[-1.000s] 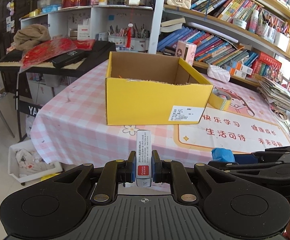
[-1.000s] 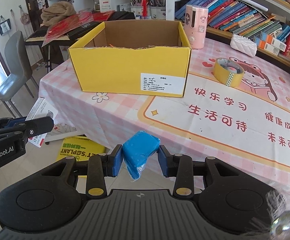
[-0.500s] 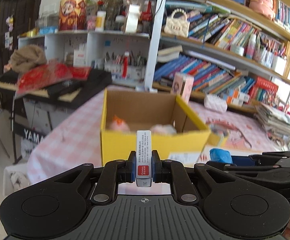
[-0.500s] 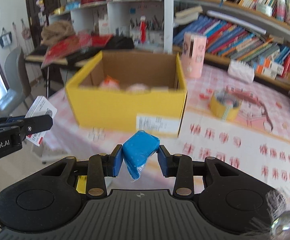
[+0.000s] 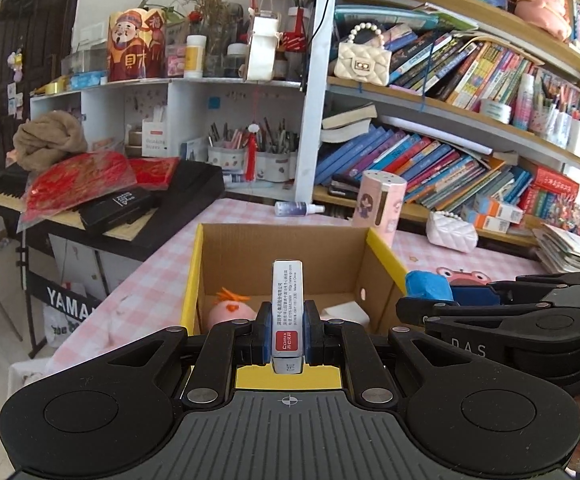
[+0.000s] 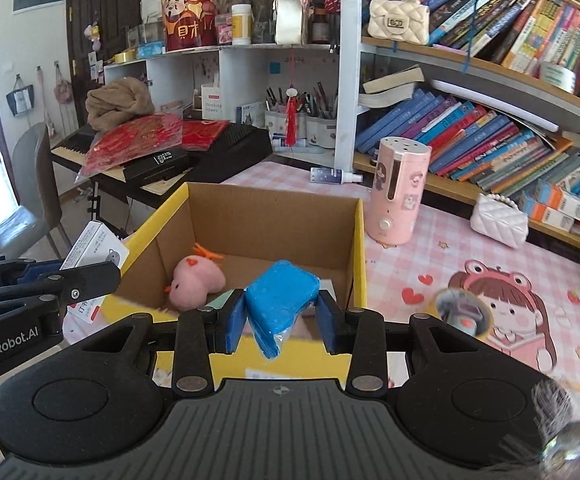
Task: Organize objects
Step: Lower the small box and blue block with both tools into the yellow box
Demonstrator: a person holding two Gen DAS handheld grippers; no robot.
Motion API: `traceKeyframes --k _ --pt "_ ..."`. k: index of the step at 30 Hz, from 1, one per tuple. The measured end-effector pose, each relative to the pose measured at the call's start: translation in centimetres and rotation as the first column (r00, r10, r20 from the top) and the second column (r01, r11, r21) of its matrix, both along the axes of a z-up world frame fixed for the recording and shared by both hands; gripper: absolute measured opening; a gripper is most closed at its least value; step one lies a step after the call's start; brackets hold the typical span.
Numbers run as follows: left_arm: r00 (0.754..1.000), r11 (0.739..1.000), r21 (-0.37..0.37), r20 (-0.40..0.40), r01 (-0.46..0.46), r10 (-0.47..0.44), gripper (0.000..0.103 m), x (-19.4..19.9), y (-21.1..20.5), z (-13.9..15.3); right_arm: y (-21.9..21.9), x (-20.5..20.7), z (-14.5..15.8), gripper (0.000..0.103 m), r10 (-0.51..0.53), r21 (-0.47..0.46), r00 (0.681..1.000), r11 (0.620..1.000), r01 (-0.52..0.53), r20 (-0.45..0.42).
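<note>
A yellow cardboard box (image 5: 385, 254) (image 6: 359, 248) stands open on the pink checked table. A pink plush toy (image 6: 198, 278) (image 5: 230, 312) and a white item (image 5: 345, 314) lie inside. My left gripper (image 5: 287, 332) is shut on a narrow white carton (image 5: 287, 312), held upright above the box's near wall. My right gripper (image 6: 280, 314) is shut on a blue wrapped block (image 6: 280, 300), also above the near wall. The right gripper shows at the right of the left wrist view with the blue block (image 5: 427, 286).
A pink cylinder (image 6: 399, 190), a small spray bottle (image 6: 331, 176) and a white quilted purse (image 6: 497, 224) stand beyond the box. A tape roll (image 6: 461, 312) lies right of it. A keyboard with red packets (image 6: 150, 140) stands left; bookshelves rise behind.
Both grippers have risen and moved forward from below the table edge to over the box's near wall. The box's inside now shows. Both still hold their objects.
</note>
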State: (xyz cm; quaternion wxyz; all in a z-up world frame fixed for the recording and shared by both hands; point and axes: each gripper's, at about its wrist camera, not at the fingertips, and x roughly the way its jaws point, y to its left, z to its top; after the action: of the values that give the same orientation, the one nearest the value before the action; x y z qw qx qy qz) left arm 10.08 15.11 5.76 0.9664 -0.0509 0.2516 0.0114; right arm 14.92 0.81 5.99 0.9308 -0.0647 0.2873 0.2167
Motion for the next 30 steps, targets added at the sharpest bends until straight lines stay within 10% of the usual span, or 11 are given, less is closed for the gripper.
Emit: traceKeyframes --k 30 --pt "0.961 0.998 0.033 -0.271 -0.047 0.054 0.013 9.3 0.0 -6.0 5.3 10.3 -5.8 0.035 0.28 -0.231 0.946 0.921 -0.312 -0.162"
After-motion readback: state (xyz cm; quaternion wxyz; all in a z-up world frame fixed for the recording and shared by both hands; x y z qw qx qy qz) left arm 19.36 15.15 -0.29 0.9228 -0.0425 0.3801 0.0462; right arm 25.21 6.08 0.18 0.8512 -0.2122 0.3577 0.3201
